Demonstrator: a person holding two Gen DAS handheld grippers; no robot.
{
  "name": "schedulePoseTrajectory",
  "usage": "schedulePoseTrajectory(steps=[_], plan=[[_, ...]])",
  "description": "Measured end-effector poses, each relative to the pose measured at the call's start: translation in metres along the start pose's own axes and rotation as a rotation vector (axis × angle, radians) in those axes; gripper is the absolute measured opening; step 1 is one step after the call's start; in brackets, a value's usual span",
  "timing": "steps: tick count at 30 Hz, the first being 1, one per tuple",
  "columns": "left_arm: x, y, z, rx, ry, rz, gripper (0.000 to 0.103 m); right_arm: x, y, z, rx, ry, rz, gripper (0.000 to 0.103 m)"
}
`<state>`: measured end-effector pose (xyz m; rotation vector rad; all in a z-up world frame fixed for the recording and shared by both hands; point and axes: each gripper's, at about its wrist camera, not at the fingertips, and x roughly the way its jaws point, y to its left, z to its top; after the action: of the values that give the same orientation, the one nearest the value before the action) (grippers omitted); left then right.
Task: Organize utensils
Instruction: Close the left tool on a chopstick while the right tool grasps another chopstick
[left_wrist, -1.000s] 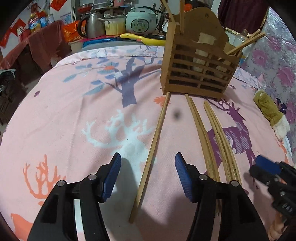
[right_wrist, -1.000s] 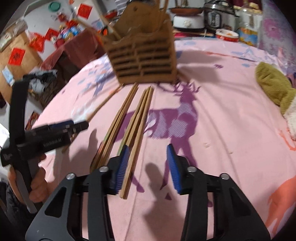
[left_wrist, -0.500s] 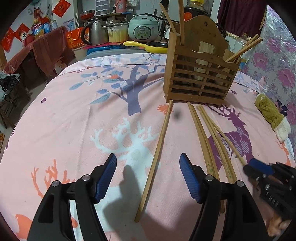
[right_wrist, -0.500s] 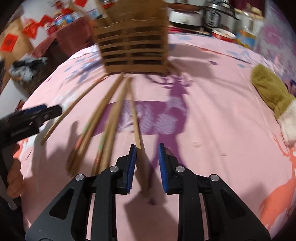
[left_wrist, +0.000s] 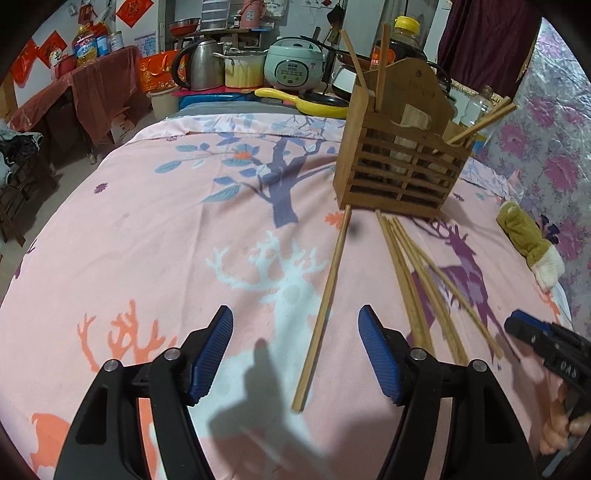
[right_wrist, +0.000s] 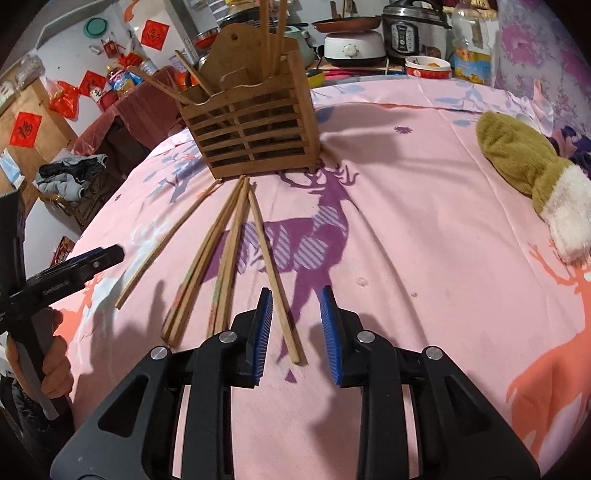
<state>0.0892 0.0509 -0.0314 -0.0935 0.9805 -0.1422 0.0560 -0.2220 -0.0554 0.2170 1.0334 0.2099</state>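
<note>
Presently, your left gripper (left_wrist: 295, 354) and right gripper (right_wrist: 295, 328) both had fingers apart, holding nothing. Several chopsticks (right_wrist: 229, 254) lay loose on the tabletop (right_wrist: 424, 229) before the wooden holder (right_wrist: 255, 136); a few already stood inside. Most remained.

The left gripper (left_wrist: 295, 350) is held with its jaws spread wide, its blue pads (left_wrist: 212, 356) filling the lower part of the left wrist view. The right gripper (right_wrist: 295, 330) is seen low in its own view, jaws parted more narrowly. At the lower left edge of that view, the left hand (right_wrist: 55, 365) is seemingly wrapped around a handle.
</note>
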Motion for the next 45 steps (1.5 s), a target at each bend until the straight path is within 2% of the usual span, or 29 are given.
schedulePoseTrajectory(steps=[4,7,10,12,14,20,24,36,37,39,41,45], plan=[[-0.004,0.005,-0.016,0.028,0.027,-0.02,0.069,-0.006,-0.004,-0.006,0.002,-0.011,0.008,0.031],[-0.002,0.0,-0.028,0.073,0.063,-0.045,0.066,-0.009,-0.006,-0.01,0.006,-0.017,0.011,0.037],[0.0,-0.004,-0.032,0.096,0.078,-0.063,0.057,-0.009,-0.006,-0.011,0.01,-0.017,0.01,0.037],[0.004,-0.006,-0.033,0.102,0.099,-0.073,0.042,-0.008,-0.007,-0.012,0.011,-0.013,0.009,0.037],[0.009,-0.008,-0.035,0.109,0.12,-0.073,0.035,-0.007,-0.007,-0.012,0.011,-0.007,0.01,0.037],[0.012,-0.019,-0.039,0.174,0.101,-0.001,0.027,-0.004,-0.004,-0.015,0.0,0.003,0.008,0.037],[0.011,-0.018,-0.038,0.176,0.1,-0.01,0.01,-0.003,-0.002,-0.018,-0.015,0.011,0.007,0.037],[0.011,-0.017,-0.038,0.166,0.106,-0.014,0.01,0.006,0.007,-0.025,-0.062,0.045,-0.025,0.033],[0.011,-0.017,-0.037,0.167,0.105,-0.014,0.01,0.007,0.007,-0.026,-0.067,0.047,-0.033,0.031],[0.011,-0.018,-0.039,0.176,0.101,-0.005,0.01,0.009,0.007,-0.03,-0.09,0.038,-0.081,0.016],[0.01,-0.021,-0.041,0.191,0.096,0.006,0.01,0.008,0.01,-0.033,-0.115,0.03,-0.102,0.009],[0.009,-0.024,-0.043,0.2,0.091,-0.001,0.006,0.004,0.014,-0.036,-0.153,0.024,-0.103,0.008]])
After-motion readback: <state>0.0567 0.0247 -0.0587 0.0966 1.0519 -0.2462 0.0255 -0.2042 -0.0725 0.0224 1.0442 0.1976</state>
